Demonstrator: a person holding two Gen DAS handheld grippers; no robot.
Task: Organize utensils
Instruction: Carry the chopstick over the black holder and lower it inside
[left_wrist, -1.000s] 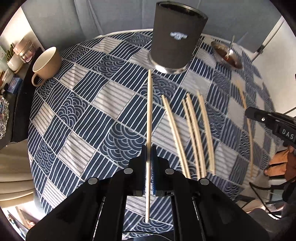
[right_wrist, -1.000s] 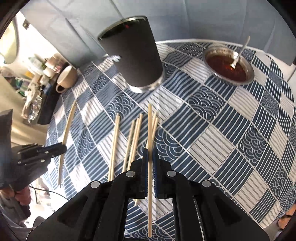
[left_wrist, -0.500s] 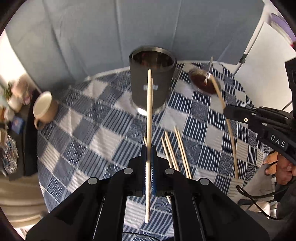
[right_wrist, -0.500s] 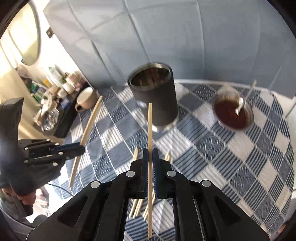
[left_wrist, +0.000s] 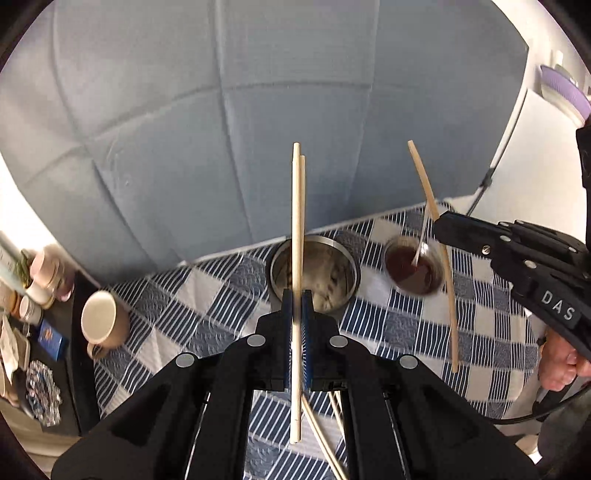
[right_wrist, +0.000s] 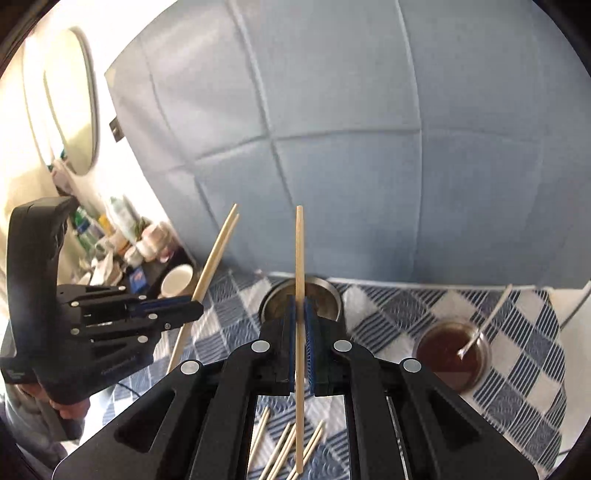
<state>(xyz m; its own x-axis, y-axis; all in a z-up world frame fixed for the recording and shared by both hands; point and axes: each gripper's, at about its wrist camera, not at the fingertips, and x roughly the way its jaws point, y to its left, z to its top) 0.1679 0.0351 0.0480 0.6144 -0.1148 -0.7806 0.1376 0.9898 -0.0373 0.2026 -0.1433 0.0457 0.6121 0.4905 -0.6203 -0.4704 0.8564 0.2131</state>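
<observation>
My left gripper (left_wrist: 297, 306) pinches two pale wooden chopsticks (left_wrist: 296, 229) upright, above the open steel cylindrical holder (left_wrist: 314, 273) on the blue-and-white checked tabletop (left_wrist: 399, 325). My right gripper (right_wrist: 302, 314) is pressed onto a single pale chopstick (right_wrist: 299, 295), the holder just beyond it. Right of the holder sits a glass bowl of brown sauce (right_wrist: 450, 354) with a spoon (right_wrist: 484, 321). A beige mug (left_wrist: 101, 321) stands far left. Loose chopsticks (right_wrist: 291, 446) lie near, under my gripper.

Left gripper (left_wrist: 297, 306) and right gripper (right_wrist: 303, 314) both raised, level, jaws clamped tight, each gripped in a hand (left_wrist: 561, 365).
</observation>
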